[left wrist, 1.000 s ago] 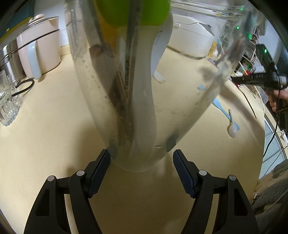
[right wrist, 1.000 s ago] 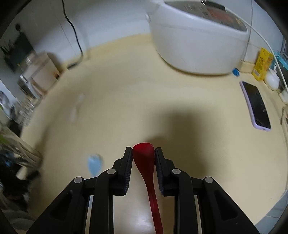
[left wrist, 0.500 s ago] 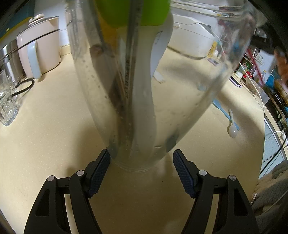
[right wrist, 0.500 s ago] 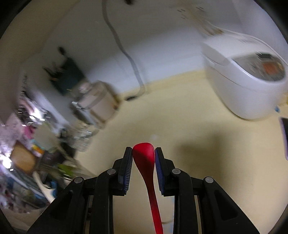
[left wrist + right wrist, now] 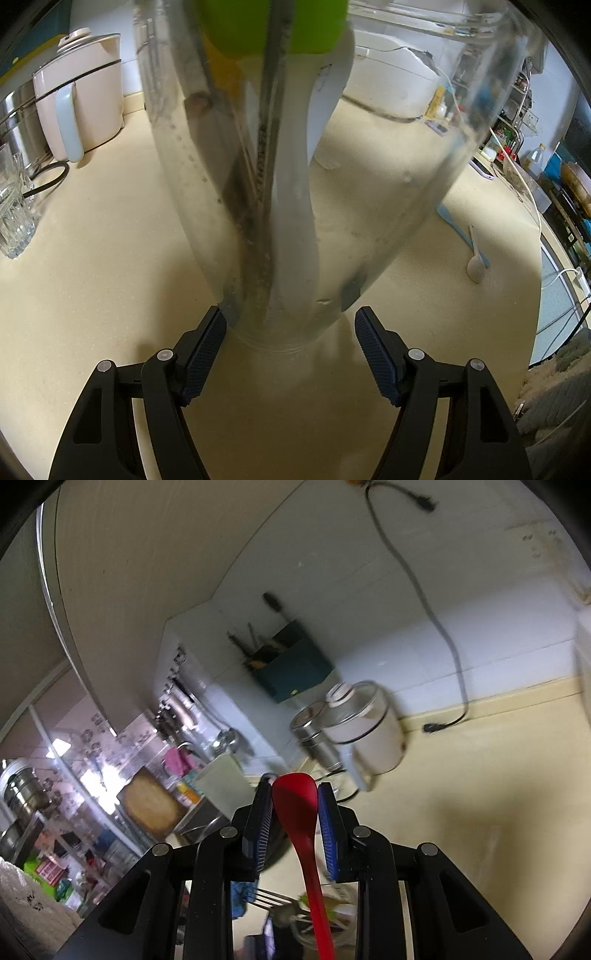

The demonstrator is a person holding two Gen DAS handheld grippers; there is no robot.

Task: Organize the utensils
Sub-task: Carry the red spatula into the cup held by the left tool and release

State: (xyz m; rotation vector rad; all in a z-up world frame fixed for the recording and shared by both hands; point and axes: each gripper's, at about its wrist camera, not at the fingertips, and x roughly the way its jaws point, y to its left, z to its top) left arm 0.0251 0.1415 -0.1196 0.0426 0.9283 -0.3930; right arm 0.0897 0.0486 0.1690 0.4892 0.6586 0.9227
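Left hand-held gripper (image 5: pixel 290 338) is released, pads either side of clear jar (image 5: pixel 388 177) base on worktop (image 5: pixel 110 258), w/ utensils inside. Right hand-held gripper (image 5: pixel 295 821) is clenched on red spoon (image 5: pixel 297 805), bowl up, raised above the jar's fork (image 5: pixel 267 898).

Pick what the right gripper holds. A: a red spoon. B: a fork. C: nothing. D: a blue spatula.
A: the right gripper is shut on the red spoon, bowl between the pads, handle running down toward the jar mouth below.
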